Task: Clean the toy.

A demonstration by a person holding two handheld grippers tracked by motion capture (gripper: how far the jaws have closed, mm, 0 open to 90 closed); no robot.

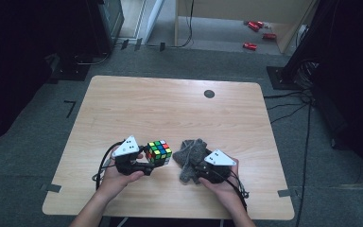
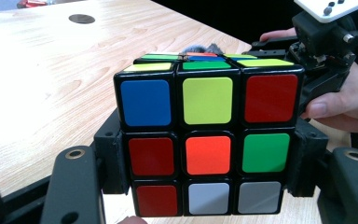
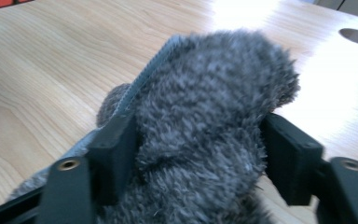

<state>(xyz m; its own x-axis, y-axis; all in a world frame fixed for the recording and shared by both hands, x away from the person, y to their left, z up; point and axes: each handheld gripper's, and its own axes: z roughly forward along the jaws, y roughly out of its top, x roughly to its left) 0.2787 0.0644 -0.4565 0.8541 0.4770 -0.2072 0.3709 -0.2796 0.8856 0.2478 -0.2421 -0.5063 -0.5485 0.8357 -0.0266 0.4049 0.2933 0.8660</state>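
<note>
A colour-scrambled puzzle cube (image 1: 159, 152) (image 2: 207, 140) is held at the table's front, left of centre. My left gripper (image 1: 151, 158) (image 2: 207, 158) is shut on it, one pad pressed against each side of the cube. To its right a grey fuzzy cloth (image 1: 189, 153) (image 3: 214, 93) lies in a heap on the wood. My right gripper (image 1: 194, 166) (image 3: 191, 154) straddles the cloth's near end. Its jaws stand apart and the pile bulges loosely between them without being squeezed. The right gripper body (image 2: 326, 42) and the hand holding it also appear past the cube in the left gripper view.
The light wooden table (image 1: 170, 109) has a round black grommet (image 1: 209, 93) near its far edge. Cables trail from both grippers over the front edge. Red objects (image 1: 255, 33) lie on the floor beyond the table, and dark stands flank both sides.
</note>
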